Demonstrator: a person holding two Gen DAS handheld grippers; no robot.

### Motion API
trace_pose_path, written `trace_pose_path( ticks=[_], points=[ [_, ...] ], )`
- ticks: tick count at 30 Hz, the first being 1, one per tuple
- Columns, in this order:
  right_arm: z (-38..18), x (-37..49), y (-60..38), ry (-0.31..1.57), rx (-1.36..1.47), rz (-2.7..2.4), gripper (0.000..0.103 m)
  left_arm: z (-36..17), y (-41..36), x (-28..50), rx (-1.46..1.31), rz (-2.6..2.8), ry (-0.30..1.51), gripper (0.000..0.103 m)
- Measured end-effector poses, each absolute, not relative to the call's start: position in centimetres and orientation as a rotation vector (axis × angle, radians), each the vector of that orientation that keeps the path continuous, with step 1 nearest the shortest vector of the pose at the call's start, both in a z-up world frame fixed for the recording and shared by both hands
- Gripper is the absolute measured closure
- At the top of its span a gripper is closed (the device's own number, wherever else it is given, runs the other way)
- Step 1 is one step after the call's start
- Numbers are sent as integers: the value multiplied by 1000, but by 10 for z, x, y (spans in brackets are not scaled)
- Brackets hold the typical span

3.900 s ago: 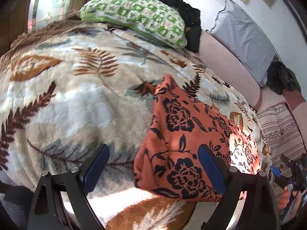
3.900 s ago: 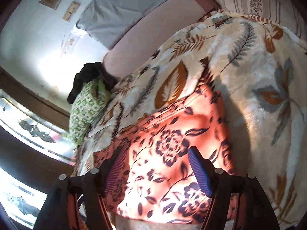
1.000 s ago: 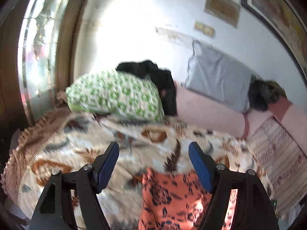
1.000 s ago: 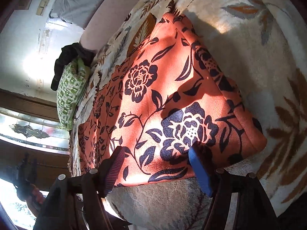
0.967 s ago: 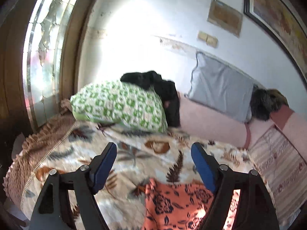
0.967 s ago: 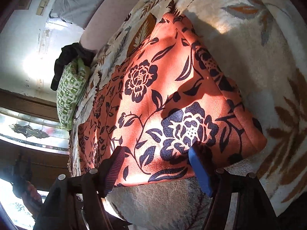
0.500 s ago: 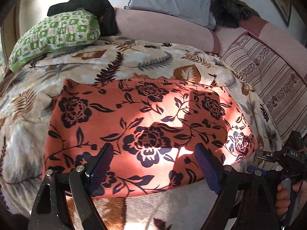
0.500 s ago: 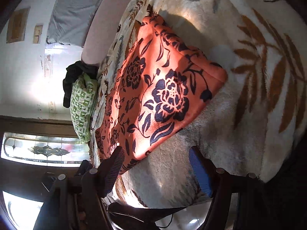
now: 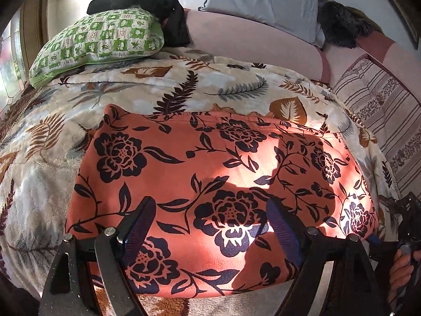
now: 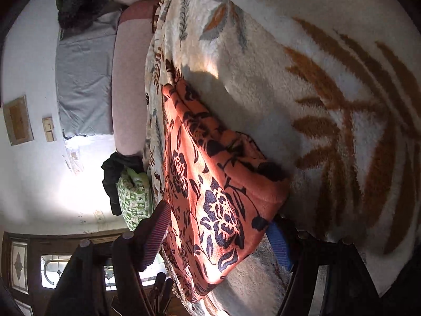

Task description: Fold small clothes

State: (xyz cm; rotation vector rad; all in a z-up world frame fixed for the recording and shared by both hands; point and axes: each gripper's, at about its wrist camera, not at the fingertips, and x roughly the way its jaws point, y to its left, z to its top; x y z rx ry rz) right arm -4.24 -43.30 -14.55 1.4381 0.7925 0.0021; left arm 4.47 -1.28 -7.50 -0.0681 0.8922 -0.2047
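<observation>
An orange garment with dark flowers lies folded into a broad rectangle on the leaf-patterned blanket. My left gripper hovers open over the garment's near edge, its blue pads apart and holding nothing. In the right wrist view the same garment shows end-on, with layered edges at its corner. My right gripper is open around that near corner, and the pads do not squeeze the cloth. At the garment's right end the right gripper shows in a hand.
A green checked pillow with a black garment on it lies at the blanket's far left. A pink bolster, a grey pillow and a striped cushion line the far and right sides. The blanket drops off at the near edge.
The left gripper swung down from facing the wall to just over the garment's near edge. The right gripper rolled and slid to the garment's right corner, which now sits between its fingers.
</observation>
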Motion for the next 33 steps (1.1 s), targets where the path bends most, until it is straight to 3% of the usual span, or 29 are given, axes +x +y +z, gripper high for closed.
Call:
trace_pose_path(
  ticks=[5,12,15,17,18,19,22,24,26,29,30,31,32,33],
  points=[
    [-135,-33,-431,791,1372,23,31,-116,-39,58,85,-190,975,17],
    [-133,-23,-427,825,1299,-14,30,-80,-38,46,46,-207,843,17],
    [-130,-10,-422,835,1249,-21,31,-116,-51,61,128,-190,979,16],
    [-127,-4,-419,841,1194,-31,45,-119,-56,58,170,-179,929,13],
    [-126,-2,-418,858,1166,-44,70,-113,-56,58,169,-182,947,15],
    [-126,0,-417,876,1143,-59,76,-104,-54,57,136,-195,949,16],
    [-121,2,-415,890,1089,-57,76,-81,-48,45,109,-211,832,15],
    [-121,4,-412,904,1083,-59,70,-95,-51,50,140,-210,881,15],
    [-123,7,-411,903,1079,-75,47,-124,-53,56,162,-222,951,12],
    [-120,13,-406,909,1044,-72,42,-121,-54,50,182,-217,907,11],
    [-117,15,-403,917,1010,-66,46,-121,-53,51,170,-217,913,11],
    [-115,16,-402,923,988,-66,66,-122,-53,51,171,-219,913,11],
    [-115,18,-401,938,979,-74,77,-122,-54,50,176,-219,910,11],
    [-116,18,-402,945,982,-79,81,-121,-54,50,177,-216,911,11]
  ],
)
